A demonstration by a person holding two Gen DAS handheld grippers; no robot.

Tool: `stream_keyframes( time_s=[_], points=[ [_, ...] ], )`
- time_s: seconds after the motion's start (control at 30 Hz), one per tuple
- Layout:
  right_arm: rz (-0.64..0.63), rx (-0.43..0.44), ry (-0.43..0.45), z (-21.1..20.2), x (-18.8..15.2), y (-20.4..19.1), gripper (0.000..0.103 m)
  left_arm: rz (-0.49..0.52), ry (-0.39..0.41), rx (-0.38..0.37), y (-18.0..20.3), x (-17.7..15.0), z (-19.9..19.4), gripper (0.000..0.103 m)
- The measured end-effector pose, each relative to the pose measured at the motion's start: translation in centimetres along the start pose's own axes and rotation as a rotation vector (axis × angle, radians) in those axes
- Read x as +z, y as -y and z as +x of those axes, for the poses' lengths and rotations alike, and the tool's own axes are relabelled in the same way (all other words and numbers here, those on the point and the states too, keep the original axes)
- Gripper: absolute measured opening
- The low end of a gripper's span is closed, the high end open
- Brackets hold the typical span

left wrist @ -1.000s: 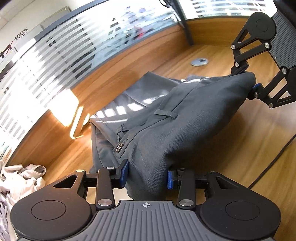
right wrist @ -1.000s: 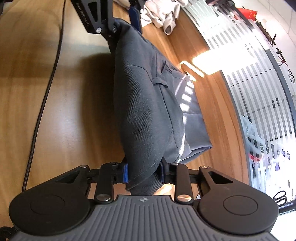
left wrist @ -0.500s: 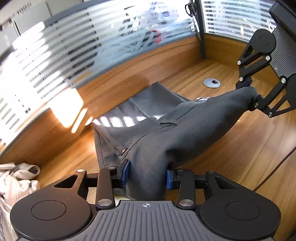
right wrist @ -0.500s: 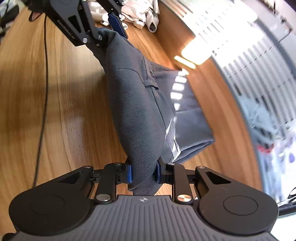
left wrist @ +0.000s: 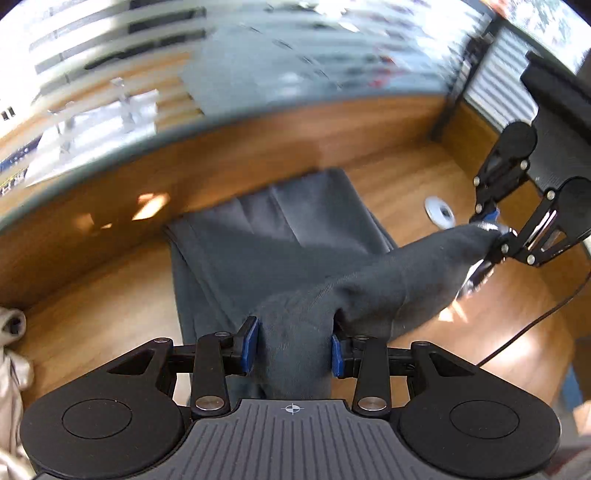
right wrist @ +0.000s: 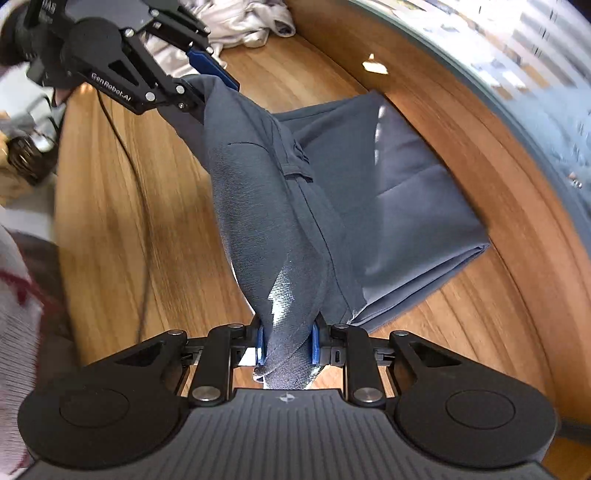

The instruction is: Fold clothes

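Note:
Dark grey trousers (left wrist: pixel 280 236) lie partly folded on the wooden table, their waistband end lifted off it. My left gripper (left wrist: pixel 293 349) is shut on one corner of the waistband, the cloth bunched between its blue pads. My right gripper (right wrist: pixel 286 345) is shut on the other corner. Between the two the waistband (right wrist: pixel 258 184) hangs stretched in the air, belt loop showing. The right gripper (left wrist: pixel 493 229) appears at the right of the left wrist view, and the left gripper (right wrist: pixel 207 81) at the upper left of the right wrist view. The folded legs (right wrist: pixel 406 192) rest flat toward the window.
A pile of pale clothes (right wrist: pixel 236 22) lies on the table beyond the left gripper. A black cable (right wrist: pixel 136 206) runs across the wood. A round metal grommet (left wrist: pixel 439 213) sits in the table near the right gripper. A low wooden ledge (left wrist: pixel 258 147) and striped glass border the far side.
Both grippers have lifted and carried the waistband away from the window side, pulling it taut. More of the flat folded legs now shows beneath; the views have swung and are blurred.

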State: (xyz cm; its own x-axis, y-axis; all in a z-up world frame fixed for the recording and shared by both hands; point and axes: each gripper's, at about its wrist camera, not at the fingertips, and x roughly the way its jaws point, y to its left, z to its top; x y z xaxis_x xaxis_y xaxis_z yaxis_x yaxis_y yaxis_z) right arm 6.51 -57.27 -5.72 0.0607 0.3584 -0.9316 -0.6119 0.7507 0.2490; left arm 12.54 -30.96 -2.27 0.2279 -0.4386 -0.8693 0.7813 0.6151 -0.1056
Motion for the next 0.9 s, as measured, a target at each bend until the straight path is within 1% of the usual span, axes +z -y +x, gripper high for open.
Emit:
stream_keyframes(
  time_s=[0.1, 0.2, 0.27, 0.3, 0.33, 0.4, 0.43, 0.47, 0.53, 0.57, 0.6, 0.63, 0.7, 0.8, 0.87, 0.9],
  points=[
    [0.031, -0.003, 0.031, -0.2, 1.5, 3.2, 0.025, 0.016, 0.065, 0.066, -0.4, 1.1, 0.4, 0.042],
    [0.059, -0.039, 0.065, 0.0, 2.6, 5.6, 0.027, 0.000, 0.133, 0.125, -1.1, 1.8, 1.1, 0.042],
    [0.077, -0.067, 0.094, 0.3, 3.0, 6.9, 0.032, -0.015, 0.159, 0.168, -2.0, 2.2, 2.1, 0.044],
    [0.089, -0.096, 0.121, 0.5, 3.2, 7.5, 0.036, -0.023, 0.172, 0.189, -2.4, 2.3, 2.6, 0.044],
    [0.103, -0.133, 0.148, 0.7, 3.3, 7.8, 0.044, -0.036, 0.189, 0.198, -2.7, 2.2, 2.8, 0.044],
    [0.132, -0.215, 0.207, 1.3, 3.3, 8.2, 0.047, -0.072, 0.232, 0.188, -3.3, 1.5, 2.3, 0.043],
    [0.144, -0.257, 0.237, 1.6, 3.2, 8.3, 0.050, -0.091, 0.253, 0.183, -3.7, 1.1, 2.0, 0.046],
    [0.156, -0.292, 0.255, 2.0, 3.1, 8.3, 0.050, -0.109, 0.275, 0.178, -4.0, 0.7, 1.7, 0.049],
    [0.184, -0.347, 0.286, 2.5, 2.3, 7.7, 0.053, -0.146, 0.317, 0.167, -4.6, -0.1, 1.2, 0.059],
    [0.200, -0.372, 0.302, 2.6, 1.8, 7.3, 0.054, -0.165, 0.339, 0.162, -4.9, -0.5, 0.9, 0.060],
    [0.229, -0.384, 0.327, 2.5, 1.2, 6.8, 0.058, -0.183, 0.360, 0.157, -5.2, -0.8, 0.7, 0.061],
    [0.262, -0.393, 0.354, 2.4, 0.5, 6.4, 0.061, -0.202, 0.381, 0.152, -5.5, -1.2, 0.4, 0.062],
    [0.338, -0.374, 0.398, 2.3, -1.2, 5.7, 0.063, -0.235, 0.411, 0.138, -6.0, -2.3, 0.0, 0.064],
    [0.460, -0.325, 0.459, 2.4, -3.3, 4.4, 0.068, -0.242, 0.375, 0.101, -6.0, -5.2, 0.6, 0.072],
    [0.513, -0.294, 0.472, 3.1, -4.4, 3.9, 0.068, -0.246, 0.343, 0.079, -5.7, -6.9, 1.5, 0.074],
    [0.541, -0.293, 0.473, 3.7, -4.9, 3.7, 0.068, -0.252, 0.321, 0.071, -5.5, -7.6, 2.1, 0.074]
  ],
)
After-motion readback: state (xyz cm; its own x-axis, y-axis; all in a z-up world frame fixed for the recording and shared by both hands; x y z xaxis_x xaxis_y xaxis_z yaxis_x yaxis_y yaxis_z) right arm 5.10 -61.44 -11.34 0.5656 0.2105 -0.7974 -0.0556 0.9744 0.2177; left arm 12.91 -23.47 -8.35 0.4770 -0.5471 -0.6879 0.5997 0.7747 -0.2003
